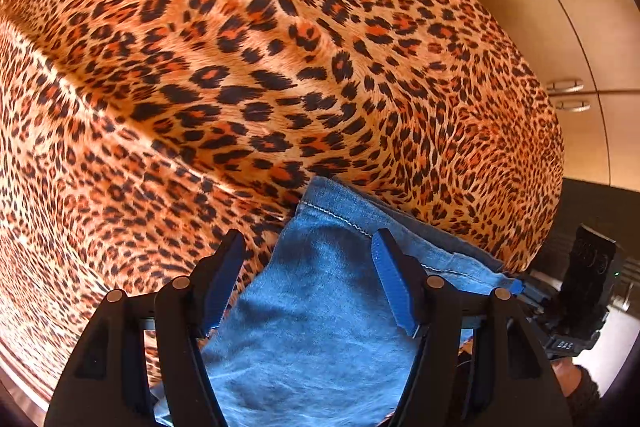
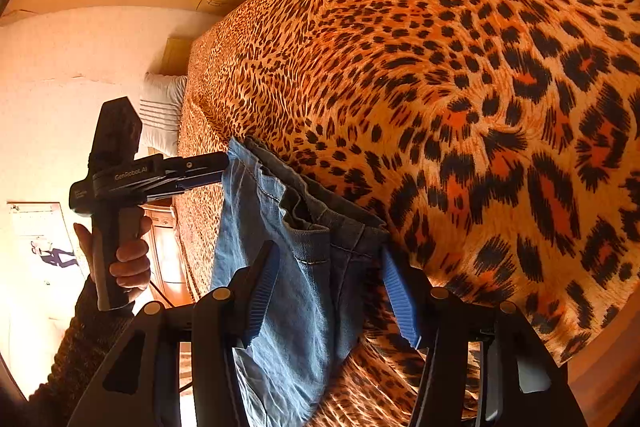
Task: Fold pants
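From the left wrist, blue jeans (image 1: 320, 307) are seen spread on the leopard-print bedspread (image 1: 240, 67), the left gripper (image 1: 310, 283) held over them with jaws apart, denim between but not pinched. The right gripper (image 1: 520, 285) is glimpsed at the hem corner. From the right wrist, the right gripper (image 2: 328, 287) is parted over crumpled denim (image 2: 288, 267); the left gripper (image 2: 216, 163) is met at the hem, a hand (image 2: 128, 259) on its handle.
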`<state>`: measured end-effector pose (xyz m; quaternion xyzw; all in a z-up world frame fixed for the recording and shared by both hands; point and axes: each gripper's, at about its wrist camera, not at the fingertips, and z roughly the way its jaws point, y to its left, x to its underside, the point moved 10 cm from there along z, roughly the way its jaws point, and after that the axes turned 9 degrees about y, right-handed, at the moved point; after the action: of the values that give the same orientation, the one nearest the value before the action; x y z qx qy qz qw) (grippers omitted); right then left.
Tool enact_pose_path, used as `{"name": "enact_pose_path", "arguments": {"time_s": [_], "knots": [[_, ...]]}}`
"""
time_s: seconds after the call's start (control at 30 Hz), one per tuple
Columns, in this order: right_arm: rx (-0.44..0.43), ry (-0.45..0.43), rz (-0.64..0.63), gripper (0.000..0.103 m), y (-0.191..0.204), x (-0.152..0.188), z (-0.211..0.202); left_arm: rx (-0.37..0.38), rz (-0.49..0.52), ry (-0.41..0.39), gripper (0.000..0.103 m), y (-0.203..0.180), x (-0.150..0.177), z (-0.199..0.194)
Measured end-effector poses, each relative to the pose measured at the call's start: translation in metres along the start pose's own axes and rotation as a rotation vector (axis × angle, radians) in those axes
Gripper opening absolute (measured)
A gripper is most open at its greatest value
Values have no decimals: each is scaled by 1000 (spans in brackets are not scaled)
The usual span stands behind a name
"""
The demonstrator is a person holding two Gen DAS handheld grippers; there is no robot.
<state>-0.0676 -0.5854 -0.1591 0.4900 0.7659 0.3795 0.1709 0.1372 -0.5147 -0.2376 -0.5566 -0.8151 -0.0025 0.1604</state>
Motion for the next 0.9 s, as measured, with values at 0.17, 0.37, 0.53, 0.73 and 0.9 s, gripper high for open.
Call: {"name": "enact_pose_path", "arguments": {"time_s": [0.17,0.37,0.53,0.73,0.9], "knots": [[42,-29,-70,52,17,-5,16,-86,103,12,66,-5,0,15],[148,-49,-147,10,32,-9,29,-91,175,-53,13,-27,8,11],[133,-108,-196,9,47,-5,-2,-21,163,-127,10,-27,12,2],[127,-58,-12,19,-4,1,16,-12,66,-101,13,-20,0,3],[81,-128,-5,45,-5,1,-20,28,67,-134,43,-10,0,-38]]}}
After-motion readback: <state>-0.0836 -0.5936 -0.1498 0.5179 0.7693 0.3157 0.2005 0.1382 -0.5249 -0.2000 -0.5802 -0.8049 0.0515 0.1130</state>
